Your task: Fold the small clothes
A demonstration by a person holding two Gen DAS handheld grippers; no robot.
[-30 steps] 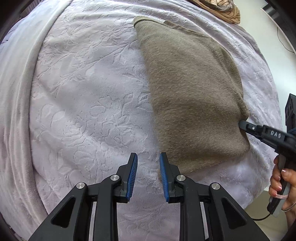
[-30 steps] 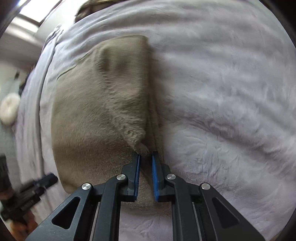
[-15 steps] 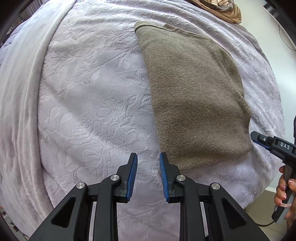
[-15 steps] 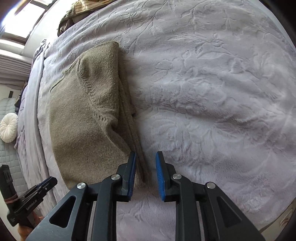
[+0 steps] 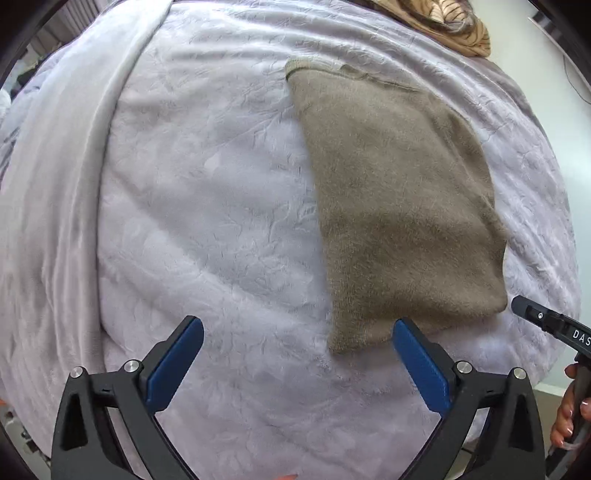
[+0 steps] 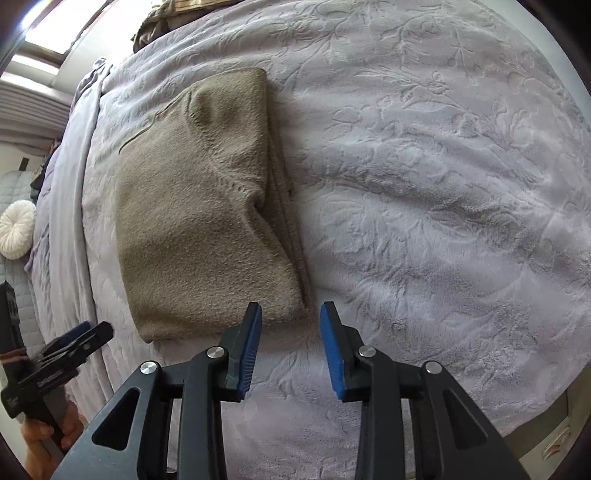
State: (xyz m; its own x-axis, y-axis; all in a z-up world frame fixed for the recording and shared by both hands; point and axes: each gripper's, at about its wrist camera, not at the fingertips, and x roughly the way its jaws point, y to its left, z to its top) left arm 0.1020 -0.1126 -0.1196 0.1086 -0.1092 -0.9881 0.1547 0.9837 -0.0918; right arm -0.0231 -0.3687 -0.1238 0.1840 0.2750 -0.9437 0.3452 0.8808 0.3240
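Left wrist view: folded tan garment [image 5: 402, 206] lying flat toward the right edge of the lilac embossed bedspread [image 5: 207, 206]; left gripper [image 5: 297, 354] just opened wide, empty; striped fabric [image 5: 454, 26] at far edge. Right wrist view: right gripper [image 6: 291, 341] partly spread, just opening, empty, garment's near corner just beyond; white round cushion [image 6: 16, 229] off bed's left edge.

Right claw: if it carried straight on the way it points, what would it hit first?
Probably the lilac bedspread: the right claw is open and empty, just beside the folded brown garment's near corner. Depth is unclear.
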